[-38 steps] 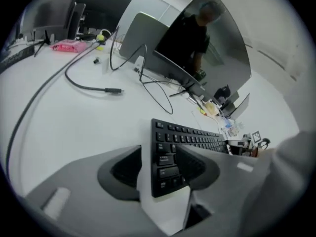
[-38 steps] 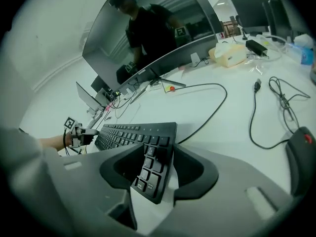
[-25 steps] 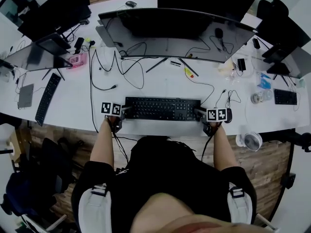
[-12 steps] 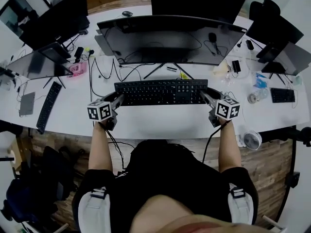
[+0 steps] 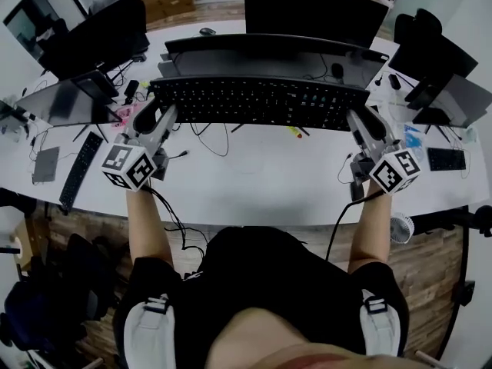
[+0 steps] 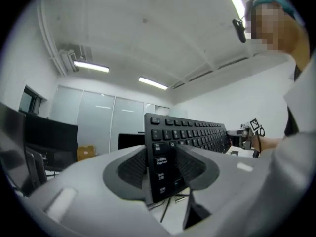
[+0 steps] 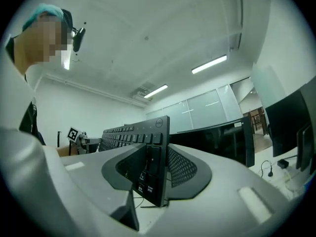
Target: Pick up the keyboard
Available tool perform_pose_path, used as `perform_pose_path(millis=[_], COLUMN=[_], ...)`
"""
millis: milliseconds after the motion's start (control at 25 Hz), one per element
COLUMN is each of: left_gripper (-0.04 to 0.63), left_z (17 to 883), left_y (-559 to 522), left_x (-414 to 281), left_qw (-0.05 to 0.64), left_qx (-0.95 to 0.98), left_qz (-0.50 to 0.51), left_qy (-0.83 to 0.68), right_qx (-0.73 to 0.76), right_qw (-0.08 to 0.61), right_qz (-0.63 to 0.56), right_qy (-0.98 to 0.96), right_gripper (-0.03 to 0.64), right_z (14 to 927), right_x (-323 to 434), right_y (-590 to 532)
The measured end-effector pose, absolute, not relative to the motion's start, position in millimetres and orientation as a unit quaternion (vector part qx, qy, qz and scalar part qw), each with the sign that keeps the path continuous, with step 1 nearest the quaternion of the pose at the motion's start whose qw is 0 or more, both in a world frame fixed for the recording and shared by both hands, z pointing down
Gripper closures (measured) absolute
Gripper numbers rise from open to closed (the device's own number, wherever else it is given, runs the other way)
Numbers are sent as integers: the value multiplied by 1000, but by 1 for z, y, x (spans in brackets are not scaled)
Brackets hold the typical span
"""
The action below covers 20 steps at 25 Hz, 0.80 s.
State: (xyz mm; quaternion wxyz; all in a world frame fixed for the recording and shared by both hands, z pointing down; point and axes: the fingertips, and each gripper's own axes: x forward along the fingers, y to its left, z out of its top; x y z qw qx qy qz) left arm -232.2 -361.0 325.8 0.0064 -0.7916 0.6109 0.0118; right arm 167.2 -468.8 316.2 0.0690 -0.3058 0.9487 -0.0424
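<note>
White surface (image 5: 254, 187) below. My left tongs (image 5: 164, 117) pinch keyboard (image 5: 261, 102) left end, right tongs (image 5: 357, 121) pinch right end; keyboard clear of surface.

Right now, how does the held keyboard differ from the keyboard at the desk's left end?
The held keyboard is clear of the desk, gripped at both ends; the left keyboard lies on it, untouched. The held keyboard runs crosswise; the left keyboard slants. Both are black.
</note>
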Motion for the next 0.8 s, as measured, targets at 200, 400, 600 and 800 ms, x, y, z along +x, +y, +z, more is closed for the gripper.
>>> perform_pose_path(millis=[200, 400, 600, 800], left_gripper=[364, 365, 365, 365], left_z=[301, 306, 310, 312], left_y=[-347, -350, -351, -353], left_x=[-231, -233, -234, -233], left_qw=[50, 40, 30, 28], left_qx=[-789, -788, -787, -789], left_qz=[31, 29, 30, 28], left_qy=[612, 614, 616, 614], right_qx=[-302, -299, -299, -303], right_qw=[91, 87, 82, 82], right_qz=[-14, -21, -20, -22], right_qy=[949, 950, 951, 949], right_gripper=[491, 492, 492, 491], right_z=[300, 305, 303, 305], right_x=[169, 167, 166, 167], right_y=[-460, -463, -463, -463])
